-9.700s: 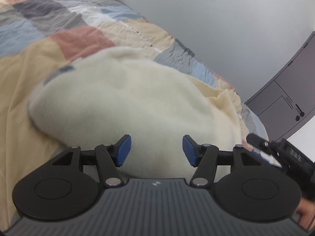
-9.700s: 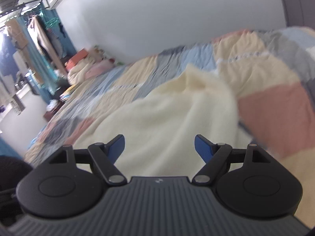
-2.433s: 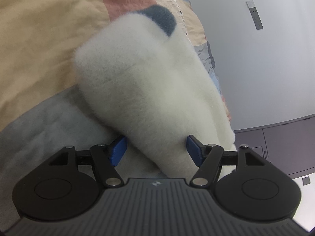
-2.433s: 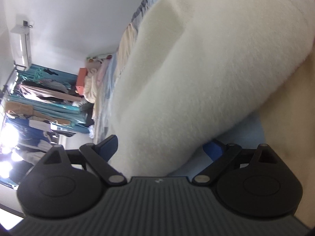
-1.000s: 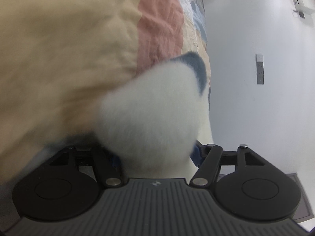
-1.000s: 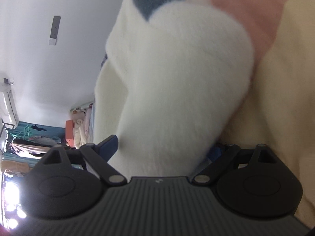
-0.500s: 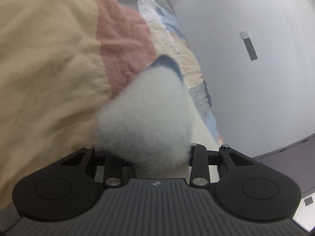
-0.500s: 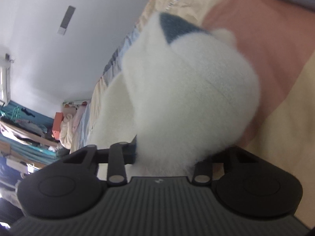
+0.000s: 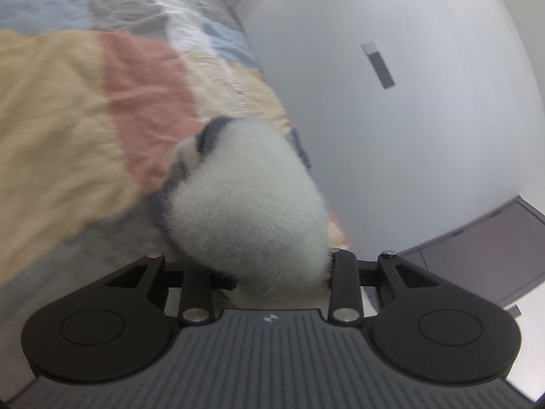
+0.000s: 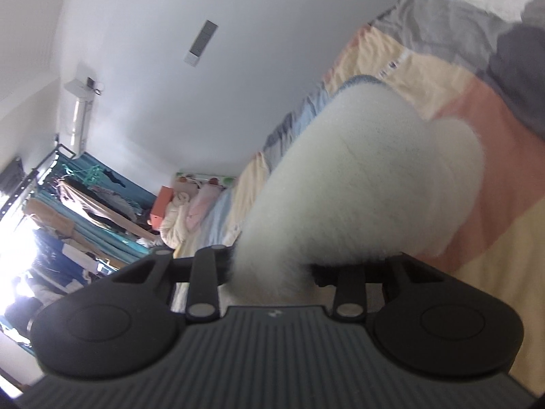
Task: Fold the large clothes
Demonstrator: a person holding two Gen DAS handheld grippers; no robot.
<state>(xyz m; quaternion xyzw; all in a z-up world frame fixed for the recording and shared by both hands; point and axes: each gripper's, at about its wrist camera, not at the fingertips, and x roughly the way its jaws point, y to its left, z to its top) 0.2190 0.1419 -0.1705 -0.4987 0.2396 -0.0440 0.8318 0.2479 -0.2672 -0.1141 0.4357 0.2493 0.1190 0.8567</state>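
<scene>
A white fleece garment point(image 9: 248, 201) with a grey-blue trim is bunched up above a patchwork bedspread point(image 9: 68, 109). My left gripper point(image 9: 272, 272) is shut on a thick fold of it; the fleece hides both fingertips. In the right wrist view the same fleece garment point(image 10: 357, 184) bulges out in front of my right gripper point(image 10: 272, 272), which is shut on another fold of it. The fleece hides those fingertips too. Both folds are lifted off the bedspread point(image 10: 494, 170).
A white wall point(image 9: 408, 102) runs along the far side of the bed. A grey wardrobe point(image 9: 494, 255) stands at the right. A pile of pillows point(image 10: 190, 211) and a rack of hanging clothes point(image 10: 68, 204) lie beyond the bed's far end.
Both grippers have closed on the fleece and lifted it. The views have tilted up from the bedspread toward the wall.
</scene>
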